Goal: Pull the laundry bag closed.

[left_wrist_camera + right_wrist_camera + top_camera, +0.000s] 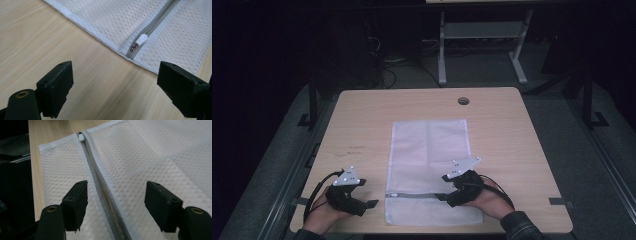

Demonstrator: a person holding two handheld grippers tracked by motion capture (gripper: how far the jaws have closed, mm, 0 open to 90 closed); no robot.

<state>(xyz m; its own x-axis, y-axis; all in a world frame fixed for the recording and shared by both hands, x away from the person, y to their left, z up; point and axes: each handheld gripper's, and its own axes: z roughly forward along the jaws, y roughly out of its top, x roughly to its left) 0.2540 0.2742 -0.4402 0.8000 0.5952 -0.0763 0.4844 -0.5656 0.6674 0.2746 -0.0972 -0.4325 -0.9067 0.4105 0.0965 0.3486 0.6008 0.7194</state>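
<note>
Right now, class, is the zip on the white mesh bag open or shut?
Shut. The zipper runs as one closed grey line across the mesh bag, and its white pull sits at the end by the bag's edge.

The right gripper (116, 205) hangs over a white mesh bag (140, 157), jaws apart either side of its grey zip (100, 182); the white zip pull (81, 137) sits at the far end by the wooden table (50, 131)

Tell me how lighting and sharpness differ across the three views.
High view: dim, dark surroundings, soft detail on the mesh bag. Left gripper view: bright and sharp on the zipper pull, table evenly lit. Right gripper view: darker, mesh shaded near the jaws, the near zipper blurred.
</note>
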